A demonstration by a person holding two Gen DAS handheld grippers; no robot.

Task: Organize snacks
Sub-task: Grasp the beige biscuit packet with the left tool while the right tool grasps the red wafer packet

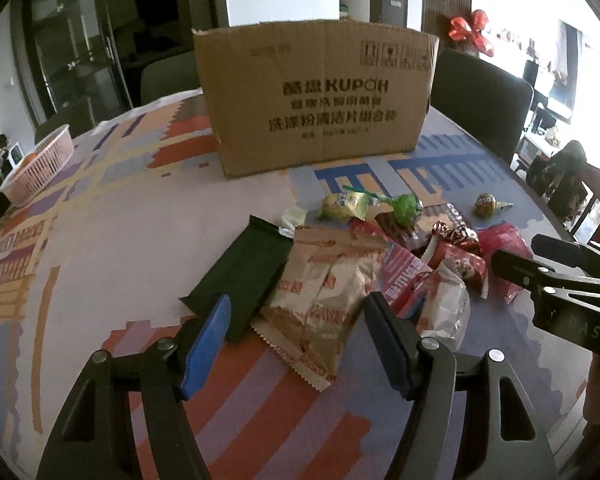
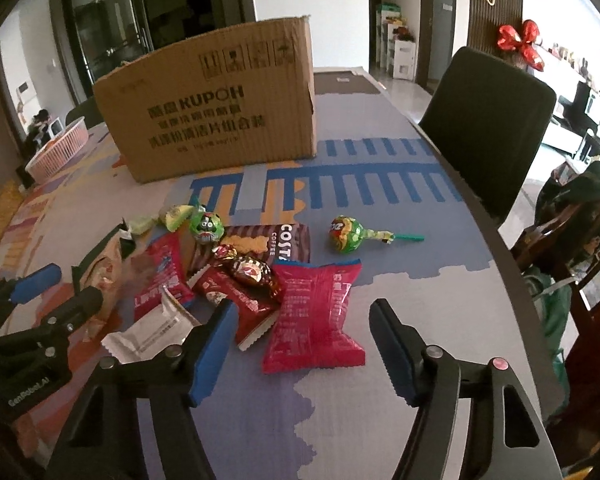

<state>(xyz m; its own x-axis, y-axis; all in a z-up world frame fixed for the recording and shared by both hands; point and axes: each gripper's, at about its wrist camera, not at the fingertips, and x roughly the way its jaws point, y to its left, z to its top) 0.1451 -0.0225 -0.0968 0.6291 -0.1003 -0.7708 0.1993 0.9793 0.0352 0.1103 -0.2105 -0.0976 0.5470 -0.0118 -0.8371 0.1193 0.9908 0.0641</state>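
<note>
A pile of snack packets lies on the patterned tablecloth in front of an open cardboard box (image 1: 316,96) (image 2: 212,112). My left gripper (image 1: 298,312) is open, hanging just over a tan snack packet (image 1: 324,292), which shows between its fingers; a dark green packet (image 1: 240,276) lies by the left finger. My right gripper (image 2: 302,316) is open too, straddling a magenta packet (image 2: 316,312) without pressing on it. Each gripper shows in the other's view: left gripper (image 2: 66,290), right gripper (image 1: 520,250). A lollipop (image 2: 348,234) lies apart to the right.
A pink basket (image 1: 36,164) (image 2: 58,152) sits at the table's far left. A dark chair (image 2: 488,120) stands at the right edge. A Costa coffee packet (image 2: 276,240), a green lollipop (image 2: 206,226) and a white packet (image 2: 152,332) are in the pile.
</note>
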